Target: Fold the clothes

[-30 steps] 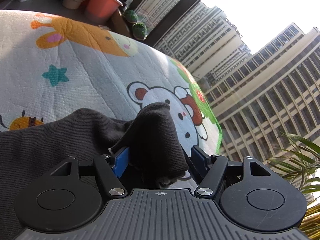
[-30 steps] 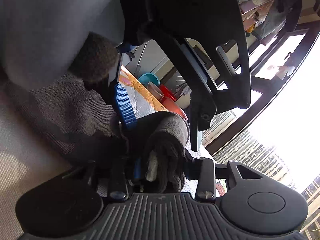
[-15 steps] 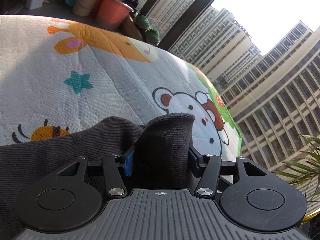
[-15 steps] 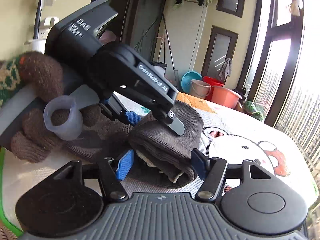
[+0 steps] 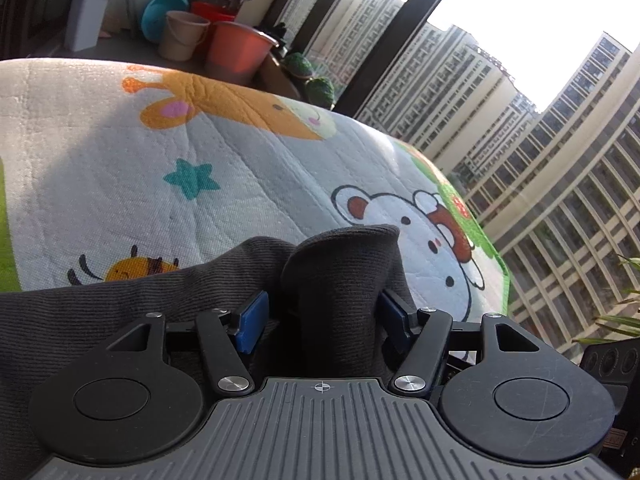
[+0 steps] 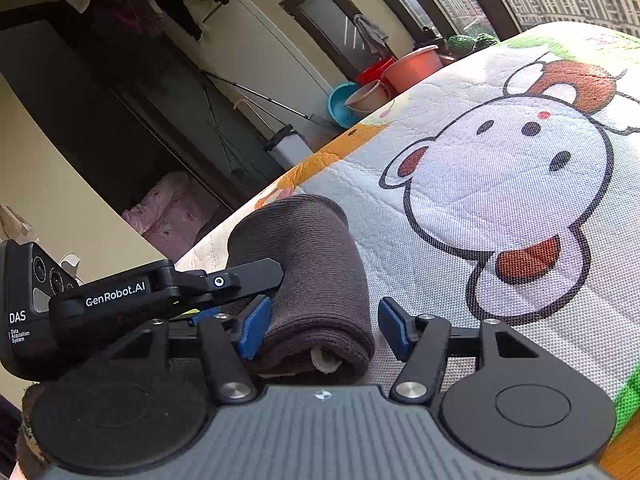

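A dark grey knit garment [image 5: 120, 304] lies on a cartoon-print mat [image 5: 120, 152]. In the left wrist view a folded hump of it [image 5: 344, 280] stands between the blue pads of my left gripper [image 5: 324, 316], whose jaws are wide apart around the fold with a gap on the left side. In the right wrist view the same rolled fold [image 6: 312, 280] lies between the open jaws of my right gripper [image 6: 320, 324], touching the left pad [image 6: 252, 326] only. The left gripper's black finger [image 6: 248, 276] rests against the roll.
The mat's bear print [image 6: 508, 200] lies to the right of the roll. Beyond the mat's far edge stand buckets [image 5: 236, 50], a blue basin [image 5: 160, 16] and small plants [image 5: 320, 90]. Tall windows and buildings are on the right.
My right gripper has tilted down toward the mat and opened wider; the roll now lies loose between its jaws. The left gripper has opened slightly and the camera has risen.
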Tool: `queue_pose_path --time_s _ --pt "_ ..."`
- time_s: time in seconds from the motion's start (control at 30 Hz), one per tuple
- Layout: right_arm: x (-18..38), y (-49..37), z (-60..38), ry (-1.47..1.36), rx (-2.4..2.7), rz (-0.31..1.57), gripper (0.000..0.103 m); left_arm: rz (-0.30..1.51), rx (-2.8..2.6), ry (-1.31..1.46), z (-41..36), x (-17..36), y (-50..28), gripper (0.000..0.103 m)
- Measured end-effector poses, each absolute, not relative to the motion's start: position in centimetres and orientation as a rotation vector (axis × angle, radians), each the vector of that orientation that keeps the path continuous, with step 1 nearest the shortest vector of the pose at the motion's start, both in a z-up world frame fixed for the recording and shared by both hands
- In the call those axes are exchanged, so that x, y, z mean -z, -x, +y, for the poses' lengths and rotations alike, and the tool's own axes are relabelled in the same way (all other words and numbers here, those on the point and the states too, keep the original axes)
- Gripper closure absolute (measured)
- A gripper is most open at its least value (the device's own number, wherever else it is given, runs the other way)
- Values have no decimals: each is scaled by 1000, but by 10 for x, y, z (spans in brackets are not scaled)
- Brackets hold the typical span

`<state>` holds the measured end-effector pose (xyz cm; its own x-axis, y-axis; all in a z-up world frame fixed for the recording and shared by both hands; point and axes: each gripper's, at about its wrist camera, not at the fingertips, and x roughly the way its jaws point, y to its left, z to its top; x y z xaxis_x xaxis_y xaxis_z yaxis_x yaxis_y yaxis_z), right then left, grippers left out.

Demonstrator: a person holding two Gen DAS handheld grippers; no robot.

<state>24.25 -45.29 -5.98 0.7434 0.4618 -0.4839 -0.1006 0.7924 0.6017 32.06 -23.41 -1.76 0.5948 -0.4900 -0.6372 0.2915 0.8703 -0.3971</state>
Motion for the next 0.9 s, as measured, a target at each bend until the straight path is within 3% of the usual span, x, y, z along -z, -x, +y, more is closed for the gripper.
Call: queue_pose_path --time_s 0.03,0.1,0.33,0.6,0.77,0.9 --pt "51 -246 -447 -525 -325 654 62 776 436 208 -236 11 -313 34" --pt "30 -246 -433 -372 -308 617 65 705 398 123 -236 0 -298 27" --pt "-9 -214 -357 153 -277 481 65 633 374 141 -210 -21 -277 19" --pt "-4 -208 -300 447 -315 396 65 606 338 174 -189 -28 -269 14" --pt "2 -194 -274 573 -376 352 61 588 329 176 -183 -32 -265 11" --pt "-2 -189 -272 557 -455 338 41 609 274 157 -169 -19 -270 10"
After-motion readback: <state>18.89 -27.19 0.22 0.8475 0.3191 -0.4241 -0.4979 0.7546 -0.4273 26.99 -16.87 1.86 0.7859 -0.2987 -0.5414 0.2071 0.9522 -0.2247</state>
